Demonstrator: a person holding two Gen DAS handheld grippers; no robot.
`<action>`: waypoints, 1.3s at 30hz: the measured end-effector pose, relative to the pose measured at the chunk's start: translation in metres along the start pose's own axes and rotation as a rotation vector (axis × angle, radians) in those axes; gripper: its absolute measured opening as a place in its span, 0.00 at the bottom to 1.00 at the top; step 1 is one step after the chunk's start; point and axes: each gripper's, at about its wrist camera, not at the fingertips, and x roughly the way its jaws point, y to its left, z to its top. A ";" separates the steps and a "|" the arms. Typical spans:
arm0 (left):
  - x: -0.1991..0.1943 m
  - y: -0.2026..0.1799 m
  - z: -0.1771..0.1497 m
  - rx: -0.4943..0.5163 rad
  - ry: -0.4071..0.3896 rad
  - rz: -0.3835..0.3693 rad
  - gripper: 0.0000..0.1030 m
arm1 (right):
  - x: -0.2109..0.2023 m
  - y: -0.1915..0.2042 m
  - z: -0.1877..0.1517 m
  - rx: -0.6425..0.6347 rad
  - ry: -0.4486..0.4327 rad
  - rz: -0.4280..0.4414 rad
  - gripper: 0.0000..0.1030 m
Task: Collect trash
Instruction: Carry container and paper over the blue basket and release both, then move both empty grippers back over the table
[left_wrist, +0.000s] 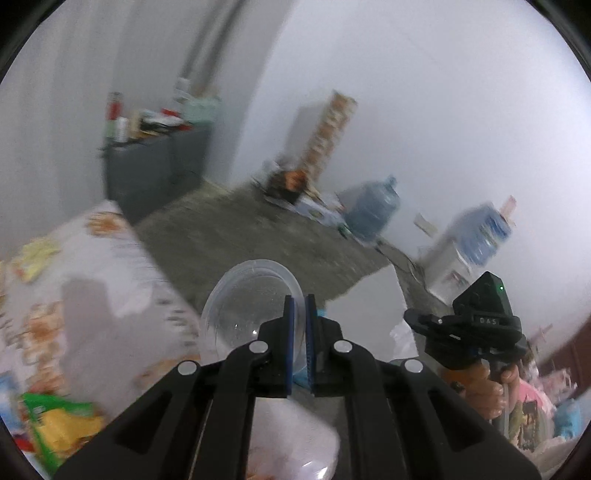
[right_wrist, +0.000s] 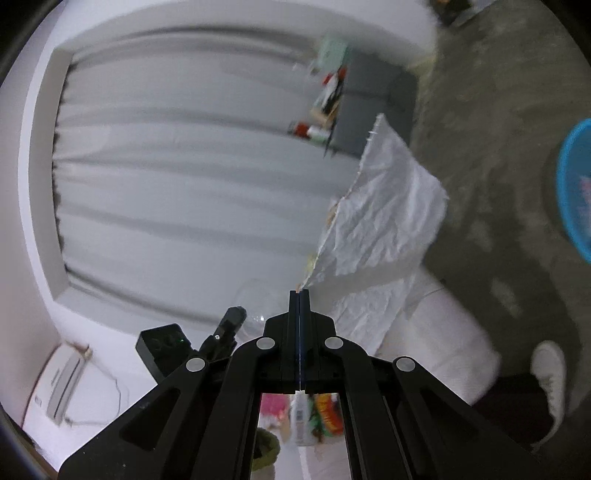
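Note:
My left gripper (left_wrist: 300, 301) is shut on the rim of a clear plastic cup (left_wrist: 247, 306), whose mouth faces the camera. In the right wrist view, my right gripper (right_wrist: 300, 295) is shut on the corner of a crumpled white paper sheet (right_wrist: 384, 221) that hangs out ahead of it. In the left wrist view the right gripper (left_wrist: 410, 317) shows at the right, held by a hand (left_wrist: 487, 391), with the paper (left_wrist: 369, 291) at its tip. In the right wrist view the left gripper (right_wrist: 236, 314) sits just left of my fingers, with the cup (right_wrist: 255, 295) faint beyond it.
A bed with a patterned sheet (left_wrist: 92, 280) lies at the left, with green and yellow wrappers (left_wrist: 62, 417) on it. A grey cabinet (left_wrist: 155, 170) and water jugs (left_wrist: 373, 210) stand on the grey floor. A blue basin (right_wrist: 576, 184) and a white shoe (right_wrist: 550, 373) are at the right.

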 end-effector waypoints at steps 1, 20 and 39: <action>0.012 -0.009 0.000 0.011 0.018 -0.012 0.05 | -0.013 -0.011 0.003 0.014 -0.021 -0.016 0.00; 0.341 -0.133 -0.034 0.080 0.479 -0.066 0.05 | -0.062 -0.216 0.071 0.355 -0.168 -0.272 0.00; 0.375 -0.137 -0.051 0.025 0.501 0.011 0.52 | -0.071 -0.269 0.049 0.444 -0.233 -0.448 0.44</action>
